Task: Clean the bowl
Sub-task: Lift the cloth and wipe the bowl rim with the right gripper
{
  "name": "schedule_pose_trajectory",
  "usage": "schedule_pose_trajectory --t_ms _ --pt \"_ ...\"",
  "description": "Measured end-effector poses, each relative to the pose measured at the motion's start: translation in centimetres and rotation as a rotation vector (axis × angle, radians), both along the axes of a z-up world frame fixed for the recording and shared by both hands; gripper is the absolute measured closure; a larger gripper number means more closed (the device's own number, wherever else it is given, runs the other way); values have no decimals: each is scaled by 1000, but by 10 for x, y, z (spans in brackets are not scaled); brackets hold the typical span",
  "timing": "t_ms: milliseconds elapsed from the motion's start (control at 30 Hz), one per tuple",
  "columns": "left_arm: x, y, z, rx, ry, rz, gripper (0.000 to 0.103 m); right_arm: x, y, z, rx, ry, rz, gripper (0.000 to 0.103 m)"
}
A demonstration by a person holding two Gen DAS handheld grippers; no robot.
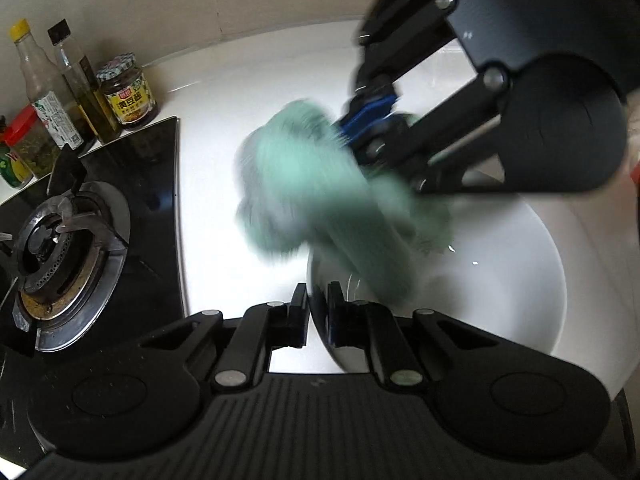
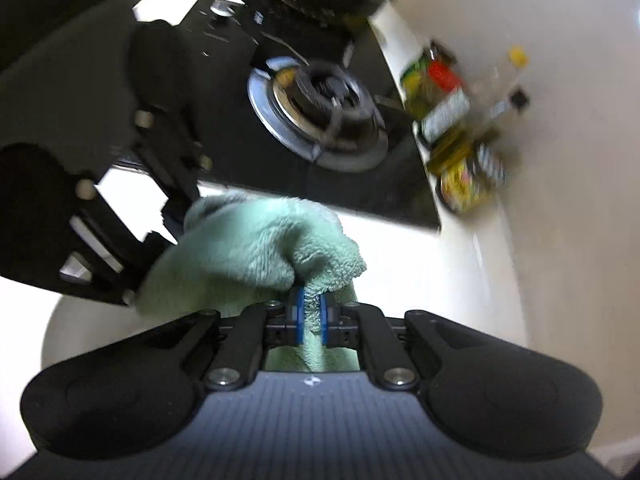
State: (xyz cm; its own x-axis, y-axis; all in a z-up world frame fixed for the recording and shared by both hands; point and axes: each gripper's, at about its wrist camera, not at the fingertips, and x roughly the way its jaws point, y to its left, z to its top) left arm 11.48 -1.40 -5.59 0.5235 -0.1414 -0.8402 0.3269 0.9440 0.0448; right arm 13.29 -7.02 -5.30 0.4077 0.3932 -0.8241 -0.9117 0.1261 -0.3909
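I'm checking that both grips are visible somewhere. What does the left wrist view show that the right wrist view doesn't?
Only the left wrist view shows the left tool clamped on the near rim of the white bowl, and the bowl's inside.

Only the right wrist view shows the right tool with its blue pads pinching the green cloth sharply.

Both show the cloth, blurred in the left view, the gas burner, the condiment bottles by the wall and the white counter.

The left gripper pinches the bowl rim; the right gripper clamps the cloth, both angled downward.
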Motion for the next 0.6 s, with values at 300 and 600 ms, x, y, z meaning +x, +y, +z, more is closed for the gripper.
schedule_pose_trajectory --t_ms 300,600 --pt "1 -6 1 21 -8 35 92 4 -74 -7 -51 138 -294 97" --pt "1 -8 1 29 2 65 92 -76 -123 -12 26 203 -489 97"
